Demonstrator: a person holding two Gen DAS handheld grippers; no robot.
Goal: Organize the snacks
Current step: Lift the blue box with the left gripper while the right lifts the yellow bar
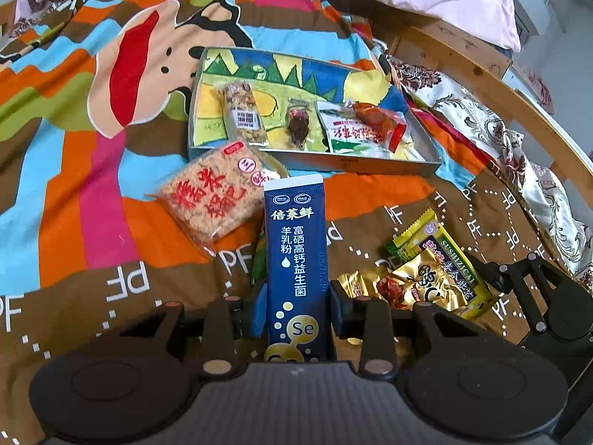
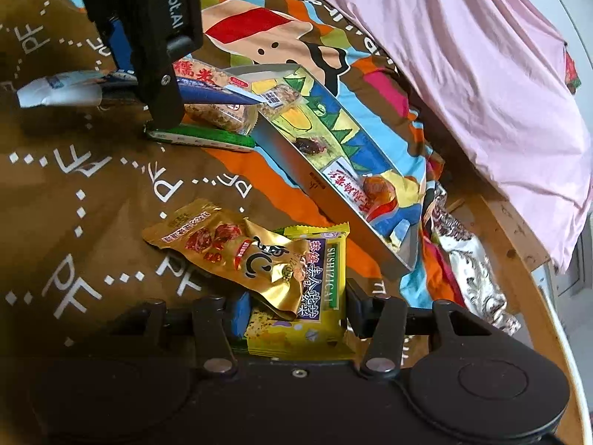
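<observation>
My left gripper [image 1: 298,307] is shut on a dark blue stick sachet [image 1: 294,244] and holds it over the bedspread, short of the shallow tray [image 1: 315,157]. The tray holds a nut bar [image 1: 242,111], a dark sweet [image 1: 296,124] and a green-and-red packet [image 1: 355,129]. A rice cake pack [image 1: 213,200] lies left of the sachet. My right gripper [image 2: 294,315] has its fingers around a yellow-green snack pack [image 2: 307,319] lying on the bedspread; a gold packet [image 2: 241,256] lies partly on that pack. The left gripper [image 2: 155,48] with the blue sachet [image 2: 207,92] shows in the right wrist view.
A green packet [image 2: 202,137] lies under the left gripper by the tray's near corner. A pink quilt [image 2: 463,74] is bunched behind the tray [image 2: 333,200]. A wooden bed rail [image 1: 493,85] and patterned cloth [image 1: 519,155] run along the right.
</observation>
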